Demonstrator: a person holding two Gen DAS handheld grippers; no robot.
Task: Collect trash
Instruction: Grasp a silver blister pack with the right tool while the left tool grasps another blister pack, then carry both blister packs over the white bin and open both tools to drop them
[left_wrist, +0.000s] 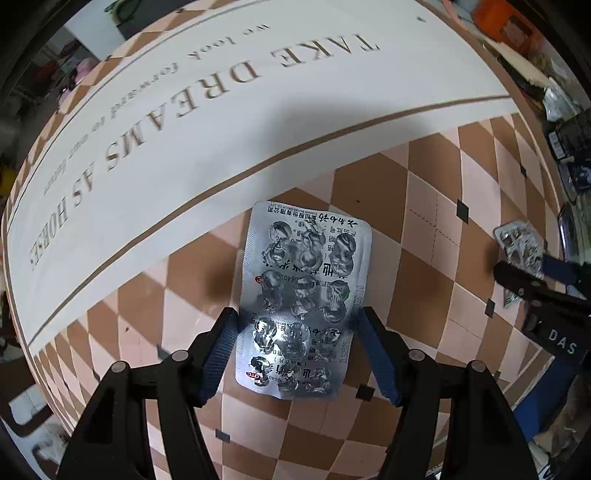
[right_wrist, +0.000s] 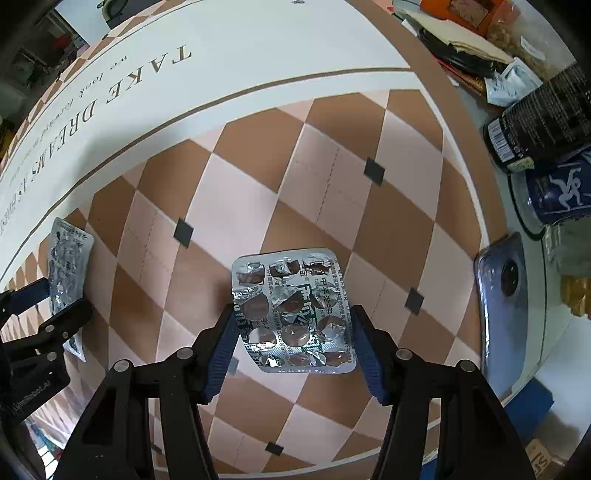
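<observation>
On the checkered mat, each gripper clamps an emptied, crumpled foil blister pack, bare mat ahead.

My right gripper pinches a used pill sheet above the checkered mat, while my left gripper holds another pill sheet.

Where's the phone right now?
In the right wrist view, the phone lies face down at the mat's right edge, right of the right gripper and its blister pack.
</observation>
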